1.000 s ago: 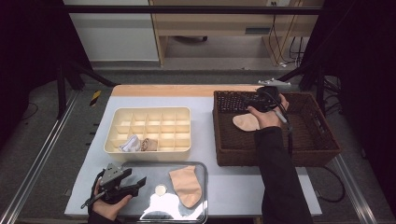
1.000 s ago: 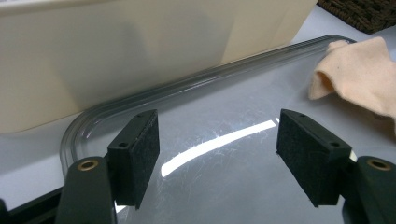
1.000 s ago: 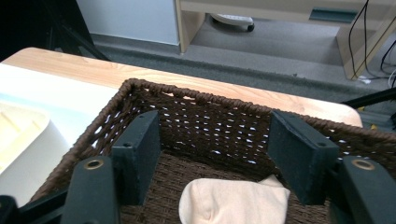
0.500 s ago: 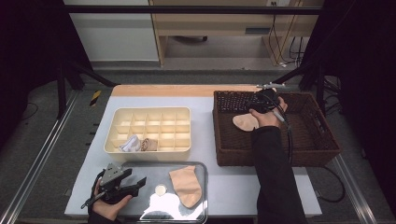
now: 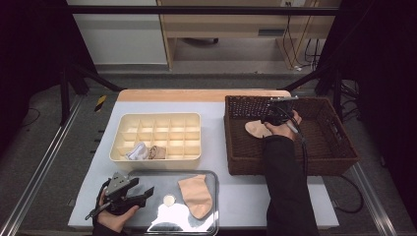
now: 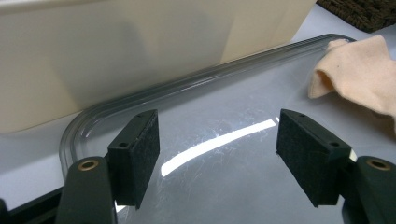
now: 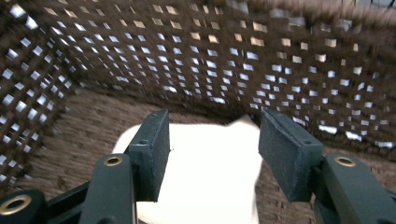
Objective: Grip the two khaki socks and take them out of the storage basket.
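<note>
Sock (image 5: 255, 129) lies in basket (image 5: 339, 147), probably flat.

From above, the hand (image 5: 281, 129) covers the near end of the pale cloth piece (image 5: 255, 129) in the wicker basket (image 5: 339, 147). In the right gripper view that cloth runs off the bottom edge between the right tool's (image 7: 212, 156) pads, and the basket weave is blurred. The 2 small bundles (image 5: 147, 152) in the divided box (image 5: 156, 117) are too small to identify.

A lab: metal frame rails (image 5: 44, 162), trailing cables (image 5: 295, 34), black curtains (image 5: 378, 73).
</note>
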The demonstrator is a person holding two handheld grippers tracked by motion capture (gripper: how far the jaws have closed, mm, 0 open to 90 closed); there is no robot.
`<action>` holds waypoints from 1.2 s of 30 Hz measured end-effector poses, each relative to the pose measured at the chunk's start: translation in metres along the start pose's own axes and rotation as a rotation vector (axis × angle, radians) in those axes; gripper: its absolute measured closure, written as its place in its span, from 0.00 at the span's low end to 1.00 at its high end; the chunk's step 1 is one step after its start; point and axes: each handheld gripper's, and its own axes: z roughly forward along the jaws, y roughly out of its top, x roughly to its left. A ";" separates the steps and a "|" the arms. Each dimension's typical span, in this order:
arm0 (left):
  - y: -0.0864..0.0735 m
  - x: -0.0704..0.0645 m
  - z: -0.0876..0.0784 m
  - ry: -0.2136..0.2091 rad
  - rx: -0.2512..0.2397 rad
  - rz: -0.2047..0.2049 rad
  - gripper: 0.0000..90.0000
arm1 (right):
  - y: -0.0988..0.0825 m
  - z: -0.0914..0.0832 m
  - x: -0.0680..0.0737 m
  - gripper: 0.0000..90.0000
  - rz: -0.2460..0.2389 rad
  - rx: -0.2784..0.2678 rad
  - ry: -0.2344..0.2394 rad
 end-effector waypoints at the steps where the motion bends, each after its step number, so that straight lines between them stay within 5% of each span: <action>1: 0.000 0.000 0.000 0.000 -0.001 0.001 0.33 | -0.001 0.001 -0.001 0.48 0.008 0.008 0.000; 17: 0.000 0.000 0.000 0.000 0.000 0.004 0.33 | -0.014 0.023 -0.001 0.47 0.036 0.188 -0.003; 32: 0.000 -0.001 0.000 -0.001 0.002 0.008 0.33 | -0.021 0.031 -0.002 0.57 0.052 0.271 0.016; 36: 0.000 -0.001 0.000 -0.002 0.002 0.008 0.33 | -0.024 0.031 -0.003 0.62 0.065 0.255 0.028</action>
